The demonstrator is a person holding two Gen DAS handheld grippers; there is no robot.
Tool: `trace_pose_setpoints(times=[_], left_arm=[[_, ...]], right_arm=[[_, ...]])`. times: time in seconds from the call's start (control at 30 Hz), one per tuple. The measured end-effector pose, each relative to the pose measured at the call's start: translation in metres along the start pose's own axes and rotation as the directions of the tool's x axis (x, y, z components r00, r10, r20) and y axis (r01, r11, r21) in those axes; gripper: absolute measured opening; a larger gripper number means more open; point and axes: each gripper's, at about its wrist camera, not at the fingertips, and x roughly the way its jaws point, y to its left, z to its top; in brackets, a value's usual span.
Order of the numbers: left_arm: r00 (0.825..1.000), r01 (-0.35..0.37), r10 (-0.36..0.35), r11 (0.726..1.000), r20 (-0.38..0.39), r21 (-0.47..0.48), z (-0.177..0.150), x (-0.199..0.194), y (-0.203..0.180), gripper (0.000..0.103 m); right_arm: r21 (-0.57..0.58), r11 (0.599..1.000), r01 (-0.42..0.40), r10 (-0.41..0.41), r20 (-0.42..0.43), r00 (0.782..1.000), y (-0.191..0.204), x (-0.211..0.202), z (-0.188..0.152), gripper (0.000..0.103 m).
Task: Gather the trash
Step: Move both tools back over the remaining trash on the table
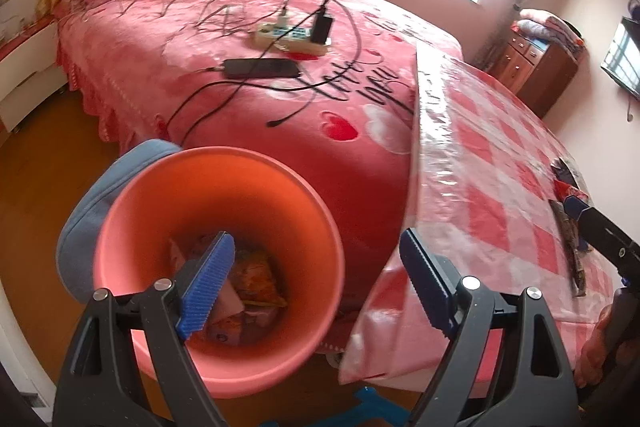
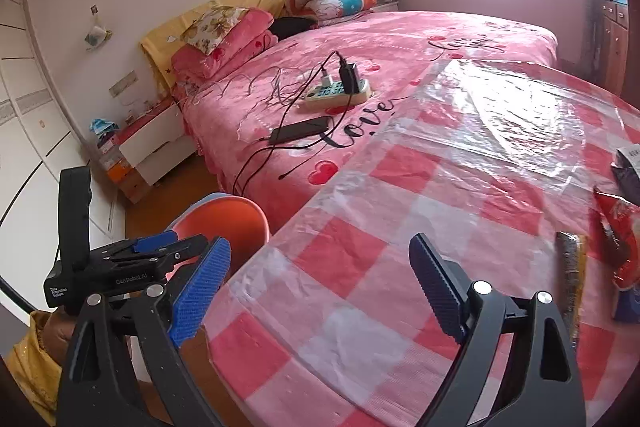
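Wrappers (image 2: 572,279) beside red packet (image 2: 618,231)

left gripper (image 1: 316,283): jaws wide apart, empty, tilted down | right gripper (image 2: 320,287): jaws wide apart, empty, tilted down

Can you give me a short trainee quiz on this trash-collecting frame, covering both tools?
1. True or false: the left tool is empty and open above the orange bin.
2. Where do the uncollected wrappers lie? A) on the checked tablecloth B) on the floor C) on the pillows
3. Fill in: the phone on the bed has a ____ plugged into it.

Key: 1 true; 2 A; 3 cable. The right tool is also open and holds nothing.
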Motion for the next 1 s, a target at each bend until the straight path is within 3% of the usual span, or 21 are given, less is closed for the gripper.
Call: trace_pose_setpoints(times=[1.0], left_arm=[[0.995, 0.093, -0.087, 0.98, -0.043, 0.174, -0.007, 0.001, -0.118, 0.085]], right_arm=[[0.128, 0.989, 0.07, -0.087, 0.13, 0.988, -0.079, -0.072, -0.017, 0.09]])
